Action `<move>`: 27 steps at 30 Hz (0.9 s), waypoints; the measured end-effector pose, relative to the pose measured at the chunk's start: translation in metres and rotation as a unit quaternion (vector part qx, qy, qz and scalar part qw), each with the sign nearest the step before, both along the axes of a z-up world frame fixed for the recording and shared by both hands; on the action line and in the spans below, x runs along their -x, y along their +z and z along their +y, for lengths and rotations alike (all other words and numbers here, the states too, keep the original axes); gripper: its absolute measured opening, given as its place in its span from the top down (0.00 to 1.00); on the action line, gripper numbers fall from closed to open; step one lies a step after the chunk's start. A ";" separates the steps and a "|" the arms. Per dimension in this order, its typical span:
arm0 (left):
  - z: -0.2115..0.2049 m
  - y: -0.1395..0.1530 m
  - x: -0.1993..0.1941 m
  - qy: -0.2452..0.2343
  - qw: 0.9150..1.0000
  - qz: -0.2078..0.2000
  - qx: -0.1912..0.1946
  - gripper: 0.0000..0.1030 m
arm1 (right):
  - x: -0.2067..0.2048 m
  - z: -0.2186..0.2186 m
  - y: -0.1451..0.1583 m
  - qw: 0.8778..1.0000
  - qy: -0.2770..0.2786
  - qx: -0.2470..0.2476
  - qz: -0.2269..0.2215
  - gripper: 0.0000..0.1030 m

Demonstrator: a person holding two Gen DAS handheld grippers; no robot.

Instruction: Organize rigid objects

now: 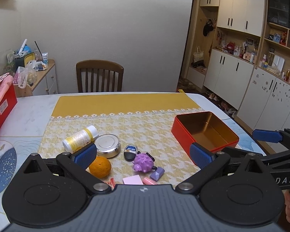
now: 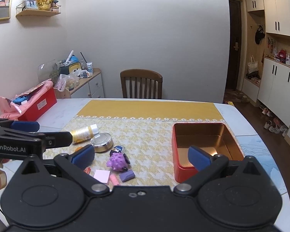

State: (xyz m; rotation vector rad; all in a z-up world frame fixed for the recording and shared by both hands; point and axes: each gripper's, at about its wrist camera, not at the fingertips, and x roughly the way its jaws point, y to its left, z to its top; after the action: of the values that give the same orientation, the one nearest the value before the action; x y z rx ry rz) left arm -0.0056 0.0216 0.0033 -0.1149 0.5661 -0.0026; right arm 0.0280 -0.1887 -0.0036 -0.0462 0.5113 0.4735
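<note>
An open red tin box with a gold inside stands empty on the right of the yellow mat; it shows in the right wrist view too. Left of it lie a white-and-yellow bottle, a round silver tin, an orange, a small black-and-blue device, a purple spiky toy, a purple block, a pink square and a pink eraser. My left gripper is open above these. My right gripper is open and empty.
A wooden chair stands at the table's far side. A red box with pink wrapping sits at the far left of the table. A cluttered side cabinet is behind it. Cupboards line the right wall.
</note>
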 end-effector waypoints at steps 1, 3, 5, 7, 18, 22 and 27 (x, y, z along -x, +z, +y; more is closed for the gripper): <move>0.002 0.000 -0.001 0.001 1.000 -0.001 0.001 0.00 | -0.001 0.002 0.000 1.000 0.003 0.000 0.000 0.00; 0.005 0.000 -0.003 0.003 1.000 -0.002 0.002 0.00 | -0.003 0.004 -0.001 1.000 0.007 0.001 0.000 0.00; 0.008 -0.002 -0.005 0.005 1.000 0.000 0.004 0.00 | -0.006 0.007 -0.002 1.000 0.010 0.003 0.002 0.00; 0.011 -0.004 -0.009 0.005 1.000 0.006 0.010 0.00 | -0.010 0.009 -0.004 1.000 0.011 0.002 0.007 0.00; 0.035 -0.014 -0.027 0.037 0.999 0.006 -0.001 0.00 | -0.028 0.029 -0.012 0.999 0.030 0.017 0.019 0.00; 0.042 -0.018 -0.034 0.042 0.999 0.005 -0.006 0.00 | -0.033 0.033 -0.015 0.999 0.039 0.017 0.025 0.00; 0.056 -0.028 -0.045 0.060 0.998 0.008 -0.014 0.00 | -0.042 0.040 -0.025 0.998 0.053 0.032 0.029 0.00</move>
State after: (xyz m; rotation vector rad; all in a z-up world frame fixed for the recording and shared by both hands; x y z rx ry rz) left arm 0.0392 0.0780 -0.0249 -0.1208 0.5739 0.1224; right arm 0.0699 -0.1483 -0.0282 -0.1217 0.5836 0.5638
